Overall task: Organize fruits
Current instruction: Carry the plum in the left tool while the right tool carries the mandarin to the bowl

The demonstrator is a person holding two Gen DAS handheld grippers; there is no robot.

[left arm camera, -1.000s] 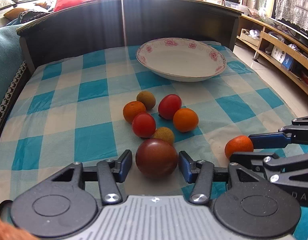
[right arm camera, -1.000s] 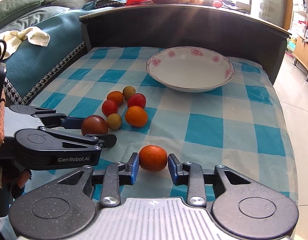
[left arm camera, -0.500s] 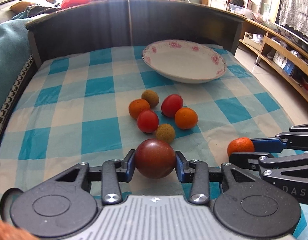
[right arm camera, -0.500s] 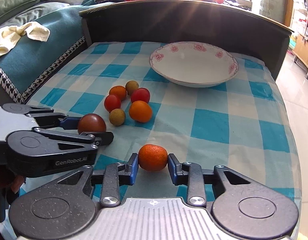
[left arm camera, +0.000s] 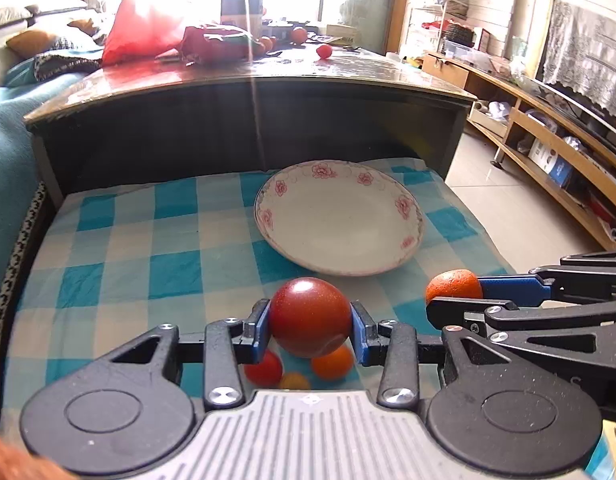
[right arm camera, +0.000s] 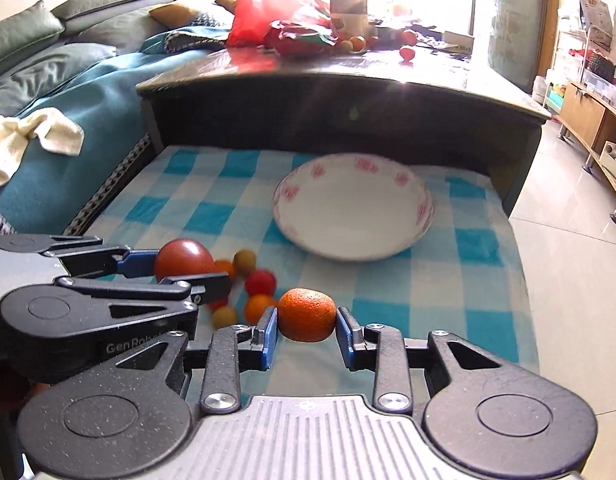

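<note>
The left gripper (left arm camera: 310,330) clamps a smooth, glossy dark-red tomato (left arm camera: 310,316) between its blue fingers, above the checked cloth (left arm camera: 120,256). The right gripper (right arm camera: 306,330) pinches a dimpled, slightly flattened orange mandarin (right arm camera: 306,314). Small round fruits (right arm camera: 260,282) lie loose on the cloth, near the shallow white floral-rimmed dish (left arm camera: 339,216).

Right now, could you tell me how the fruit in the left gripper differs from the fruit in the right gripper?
The dark red tomato is smooth and glossy; the orange tangerine is dimpled and matte. The tomato looks larger and rounder, the tangerine smaller and flatter. Both are clamped between blue pads, in the left gripper and right gripper, short of the plate.
</note>
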